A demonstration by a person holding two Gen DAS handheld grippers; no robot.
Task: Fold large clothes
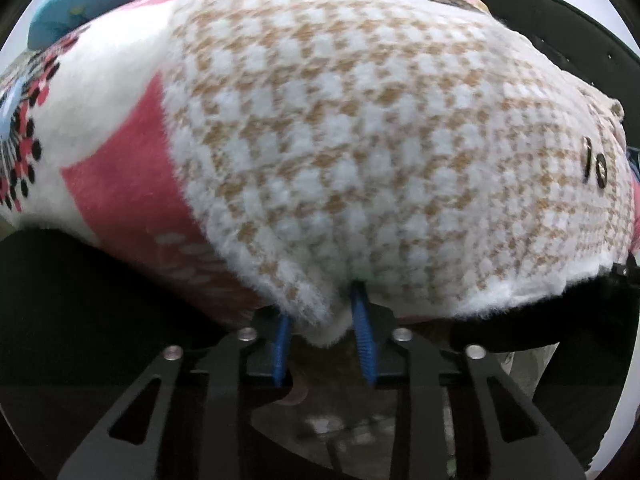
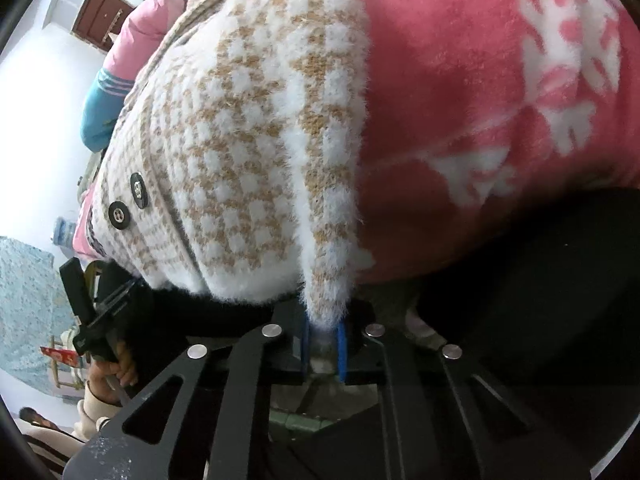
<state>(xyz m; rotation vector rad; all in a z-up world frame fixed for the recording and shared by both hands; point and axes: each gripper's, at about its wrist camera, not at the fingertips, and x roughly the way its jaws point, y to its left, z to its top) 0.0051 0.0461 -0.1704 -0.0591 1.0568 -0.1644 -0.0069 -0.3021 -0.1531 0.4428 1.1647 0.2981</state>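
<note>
A fluffy white and tan houndstooth cardigan [image 1: 340, 140] with dark buttons [image 1: 600, 170] lies spread over a pink blanket. My left gripper [image 1: 322, 332] has its blue pads [image 1: 362, 332] pressed on a bulge of the cardigan's near hem. In the right wrist view the same cardigan [image 2: 240, 160] shows its buttons [image 2: 119, 213] at the left. My right gripper [image 2: 324, 346] is shut on a narrow fold of the hem, blue pads [image 2: 341, 352] on either side. A hand [image 2: 116, 372] holds the left gripper's black frame [image 2: 90, 312] at the far left, by the cardigan's other corner.
The pink and white fleece blanket [image 1: 120, 192] with snowflake shapes [image 2: 560, 80] lies under the cardigan, over a dark edge. A blue garment with a striped cuff [image 1: 80, 4] and a pink jacket [image 2: 152, 20] lie behind. A brown door [image 2: 102, 16] stands far back.
</note>
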